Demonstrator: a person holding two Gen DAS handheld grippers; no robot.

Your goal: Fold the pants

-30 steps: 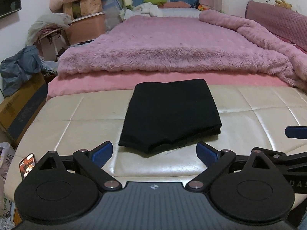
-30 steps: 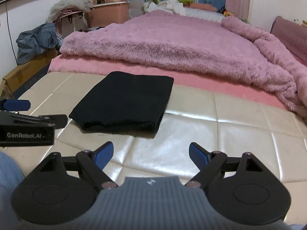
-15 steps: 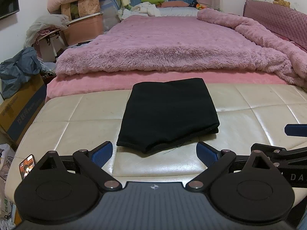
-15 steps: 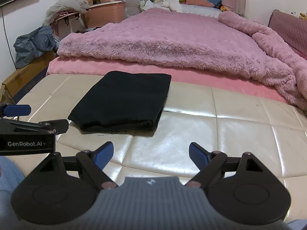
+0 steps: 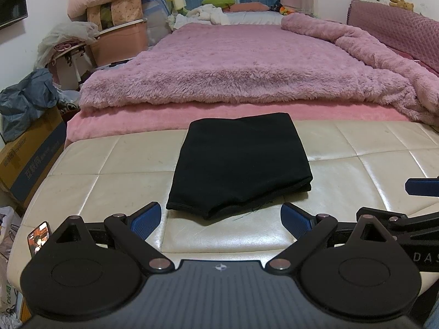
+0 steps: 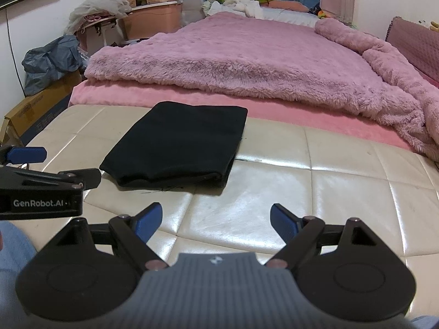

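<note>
Black pants [image 5: 240, 161] lay folded into a flat rectangle on the cream leather bench [image 5: 109, 181] at the foot of the pink bed [image 5: 247, 63]. Both the left gripper [image 5: 221, 216] and right gripper [image 6: 216, 219] hovered near the pants, jaws wide, holding nothing.

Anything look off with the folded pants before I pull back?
Mostly tidy: the folded black pants lie flat on the cream leather bench. Only oddity: loose dark threads trailing from the near edge.
</note>
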